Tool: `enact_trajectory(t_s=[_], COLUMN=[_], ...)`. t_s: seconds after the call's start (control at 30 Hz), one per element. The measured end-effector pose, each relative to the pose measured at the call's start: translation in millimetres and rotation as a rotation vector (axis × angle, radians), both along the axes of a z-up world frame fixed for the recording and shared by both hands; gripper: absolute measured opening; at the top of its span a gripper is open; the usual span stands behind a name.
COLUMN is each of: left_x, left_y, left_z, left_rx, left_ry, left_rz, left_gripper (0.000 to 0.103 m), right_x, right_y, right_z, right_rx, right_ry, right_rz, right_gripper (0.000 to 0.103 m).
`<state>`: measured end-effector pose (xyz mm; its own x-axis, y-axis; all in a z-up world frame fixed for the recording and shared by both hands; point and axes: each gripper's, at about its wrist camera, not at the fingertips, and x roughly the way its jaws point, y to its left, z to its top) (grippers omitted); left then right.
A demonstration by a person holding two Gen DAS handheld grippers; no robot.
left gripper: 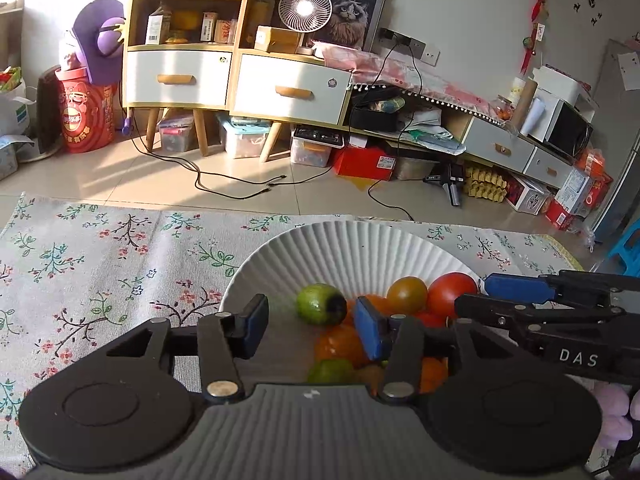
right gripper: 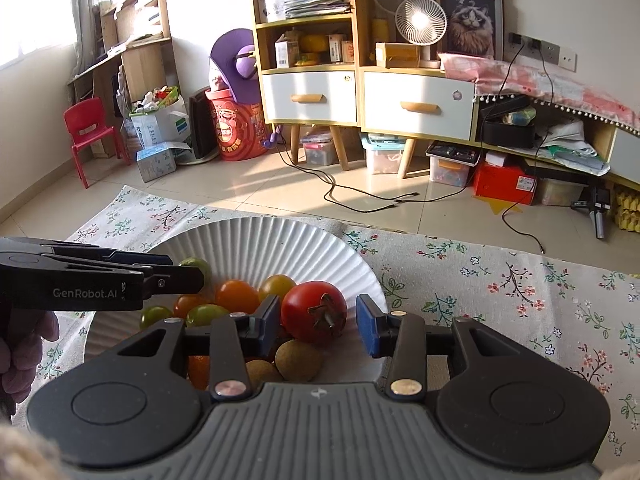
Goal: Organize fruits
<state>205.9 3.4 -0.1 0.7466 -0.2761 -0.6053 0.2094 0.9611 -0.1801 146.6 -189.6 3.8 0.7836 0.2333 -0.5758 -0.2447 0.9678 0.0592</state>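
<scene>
The lower part of the fruit pile is hidden behind the gripper bodies in both views, so not all the fruits can be counted. The near rim of the white ribbed plate (left gripper: 352,248) is also covered.

The left gripper (left gripper: 312,330) is seen with its jaws spread, and nothing is pressed between the blue pads; a green fruit (left gripper: 320,304) lies just beyond them. The right gripper (right gripper: 318,320) is also held apart. A red tomato (right gripper: 314,312) sits between its pads, close to the left one, but a clear gap is seen at the right pad, so it is not pinched.

Orange and yellowish small tomatoes (right gripper: 236,296) and two brown round fruits (right gripper: 298,360) are piled in the plate. A hand (right gripper: 22,352) is cut off at the left edge of the right wrist view.

The plate is placed on a flowered cloth (left gripper: 100,264). Behind it, a tiled floor (right gripper: 248,184) with black cables, a wooden cabinet (right gripper: 312,96) with white drawers, a small fan (right gripper: 421,20) and a red chair (right gripper: 88,132) are seen.
</scene>
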Motion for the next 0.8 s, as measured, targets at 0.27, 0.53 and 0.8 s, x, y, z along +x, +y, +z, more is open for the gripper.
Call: enact_trajectory(t_s=[0.27, 0.53, 0.8], left_x=[-35, -86, -131], left_y=[11, 13, 3], left_z=[11, 14, 15], left_rx=[0.059, 0.106, 0.174], left_ry=[-0.016, 0.003, 0.048], left_rz=[0.029, 0.081, 0.123], left_gripper=[0.066, 0.087, 0.098], right_x=[-21, -61, -103], right_y=[-15, -19, 0], right_z=[6, 7, 4], right_rx=[0.011, 0.012, -0.018], right_ry=[0.001, 0.054, 0.12], right_rz=[-0.061, -0.135, -0.178], right_gripper=[0.056, 0.067, 0.076])
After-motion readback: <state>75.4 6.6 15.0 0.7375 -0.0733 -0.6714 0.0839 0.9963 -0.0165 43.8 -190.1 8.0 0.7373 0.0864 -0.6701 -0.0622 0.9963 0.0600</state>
